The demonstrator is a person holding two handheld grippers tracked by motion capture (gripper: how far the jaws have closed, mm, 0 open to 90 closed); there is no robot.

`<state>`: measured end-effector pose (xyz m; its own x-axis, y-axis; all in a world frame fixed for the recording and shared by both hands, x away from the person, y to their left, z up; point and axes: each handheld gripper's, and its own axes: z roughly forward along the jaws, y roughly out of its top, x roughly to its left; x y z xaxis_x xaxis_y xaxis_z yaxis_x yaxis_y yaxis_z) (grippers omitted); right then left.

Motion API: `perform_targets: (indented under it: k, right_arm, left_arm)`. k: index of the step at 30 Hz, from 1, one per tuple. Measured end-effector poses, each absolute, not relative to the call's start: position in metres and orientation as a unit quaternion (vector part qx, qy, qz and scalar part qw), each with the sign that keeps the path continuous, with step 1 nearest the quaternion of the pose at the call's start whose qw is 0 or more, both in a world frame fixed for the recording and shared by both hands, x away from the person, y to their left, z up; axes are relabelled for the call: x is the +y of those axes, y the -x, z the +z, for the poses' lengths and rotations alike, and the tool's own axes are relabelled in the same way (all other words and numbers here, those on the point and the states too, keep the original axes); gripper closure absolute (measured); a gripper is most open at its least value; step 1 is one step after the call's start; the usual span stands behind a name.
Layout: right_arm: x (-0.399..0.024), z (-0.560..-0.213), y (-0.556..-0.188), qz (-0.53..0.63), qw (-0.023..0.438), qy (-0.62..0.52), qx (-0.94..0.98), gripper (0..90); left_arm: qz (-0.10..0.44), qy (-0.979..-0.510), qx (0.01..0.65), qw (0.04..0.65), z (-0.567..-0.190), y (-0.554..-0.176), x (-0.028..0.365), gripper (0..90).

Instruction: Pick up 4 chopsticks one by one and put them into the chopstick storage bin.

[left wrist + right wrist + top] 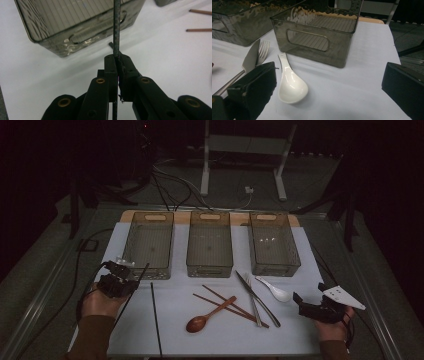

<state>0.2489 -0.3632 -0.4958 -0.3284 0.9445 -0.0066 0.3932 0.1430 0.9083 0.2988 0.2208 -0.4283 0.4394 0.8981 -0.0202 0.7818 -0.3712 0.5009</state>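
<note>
My left gripper (131, 284) is shut on a thin black chopstick (142, 272), which is lifted off the white mat and slants toward the left bin (148, 242). In the left gripper view the jaws (117, 60) are pressed together on the chopstick (116, 25), which runs straight up past the bin (75, 22). A second black chopstick (156, 315) lies flat on the mat. My right gripper (300, 301) rests at the mat's right side with its jaws wide apart and nothing between them (329, 83). A white ceramic spoon (292, 85) lies just ahead of it.
Three smoky clear bins stand in a row; the middle bin (210, 245) and right bin (273, 242) look bare inside. On the mat lie a wooden spoon (200, 321), two brown chopsticks (230, 306), a knife (260, 300), a fork (263, 51) and the white spoon (274, 290).
</note>
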Motion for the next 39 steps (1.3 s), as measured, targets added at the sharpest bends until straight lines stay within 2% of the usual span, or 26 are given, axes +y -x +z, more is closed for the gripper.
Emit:
perform_targets:
  k: [39]
  right_arm:
    - [-0.364,-0.496,-0.25,0.438,0.316,-0.485,0.688,0.0]
  left_arm:
    - [0.126,-0.784,0.544,0.271,-0.402,-0.358,0.231,87.5]
